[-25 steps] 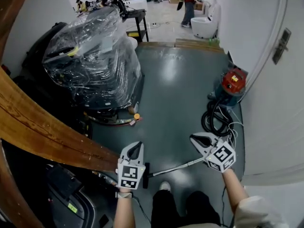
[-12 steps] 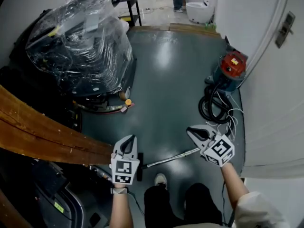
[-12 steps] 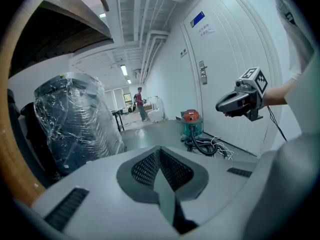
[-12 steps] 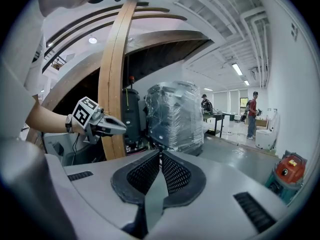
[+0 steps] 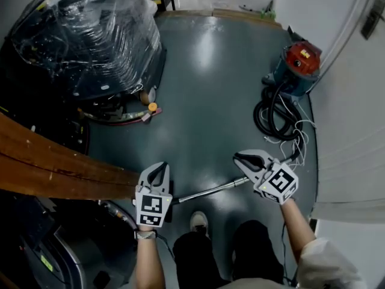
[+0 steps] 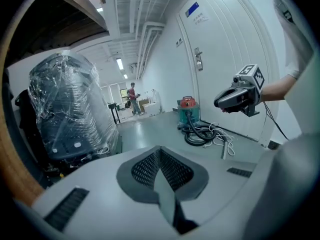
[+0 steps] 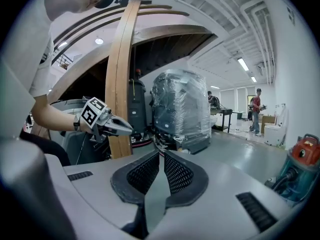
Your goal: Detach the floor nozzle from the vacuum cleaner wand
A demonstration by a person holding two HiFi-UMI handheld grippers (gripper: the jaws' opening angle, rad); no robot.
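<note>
Only in the head view is the thin silver metal vacuum wand [image 5: 207,192] seen. It is laid flat on the shiny grey-green floor [image 5: 204,95], just in front of a white shoe [image 5: 198,220]. The black floor nozzle [image 5: 170,205] is at the wand's left end and looks joined to it. It is mostly hidden by the left hand-held gripper [image 5: 160,166].

In the left gripper view a tall white door [image 6: 225,49] is shown, and the jaws are pressed together with nothing between them. The right hand-held gripper [image 5: 238,157] is seen there held up in the air. In the right gripper view its jaws are closed and empty too, and a curved brown wooden beam [image 7: 120,79] is shown.

A big machine wrapped in clear plastic [image 5: 90,35] and a red and teal vacuum drum [image 5: 299,65] with a coiled black hose [image 5: 269,116] are stood on the floor.
</note>
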